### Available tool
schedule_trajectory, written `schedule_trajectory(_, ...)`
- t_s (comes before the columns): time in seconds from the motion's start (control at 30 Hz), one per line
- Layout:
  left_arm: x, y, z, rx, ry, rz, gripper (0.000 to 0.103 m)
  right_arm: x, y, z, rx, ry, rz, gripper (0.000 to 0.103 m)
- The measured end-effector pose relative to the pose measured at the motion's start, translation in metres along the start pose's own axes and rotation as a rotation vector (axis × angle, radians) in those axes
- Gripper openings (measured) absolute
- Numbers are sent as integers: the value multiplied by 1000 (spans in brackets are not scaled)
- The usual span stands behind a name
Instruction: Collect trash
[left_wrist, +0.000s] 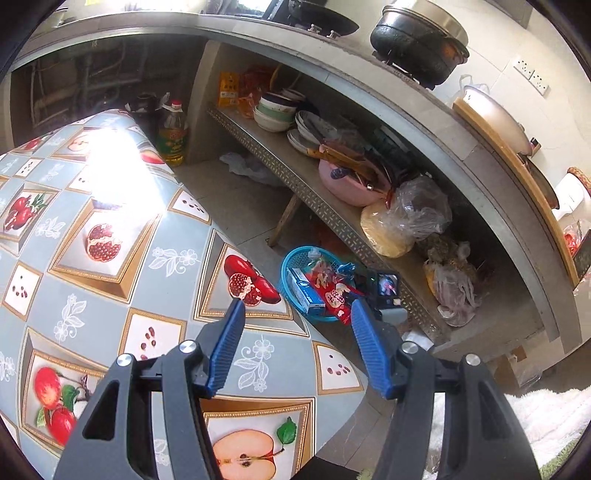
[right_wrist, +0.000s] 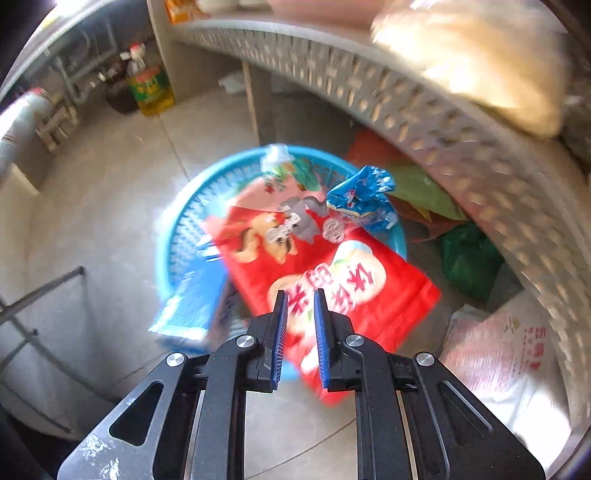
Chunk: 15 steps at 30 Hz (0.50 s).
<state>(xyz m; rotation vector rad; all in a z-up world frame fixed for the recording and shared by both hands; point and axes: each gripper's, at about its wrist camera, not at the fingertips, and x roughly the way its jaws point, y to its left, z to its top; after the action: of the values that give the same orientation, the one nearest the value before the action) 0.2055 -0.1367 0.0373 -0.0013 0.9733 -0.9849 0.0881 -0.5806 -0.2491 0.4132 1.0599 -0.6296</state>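
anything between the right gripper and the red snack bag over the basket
Nothing visible. The right gripper sits directly above the red snack bag, jaws slightly apart, the bag lying across the blue basket.

One blue basket (right_wrist: 184, 236) holds one red snack bag (right_wrist: 325, 266), one crumpled blue wrapper (right_wrist: 360, 199), one blue box (right_wrist: 192, 314).

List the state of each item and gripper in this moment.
Left hand-held gripper: open, empty, over the fruit-print tablecloth.
Right hand-held gripper: slightly open above the red snack bag.
Round blue plastic basket: on the floor, holding wrappers.
Blue crumpled wrapper: on the basket rim.
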Motion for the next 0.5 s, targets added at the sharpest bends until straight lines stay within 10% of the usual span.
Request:
schedule_trajectory(0.27,-18,-20,-46,37,-49,55,63,-121,23,-60,42,-110,112,26)
schedule_trajectory(0.5,-13,-46,-99,35,-107,199,82,-231,51,-76,12,-270,154,76)
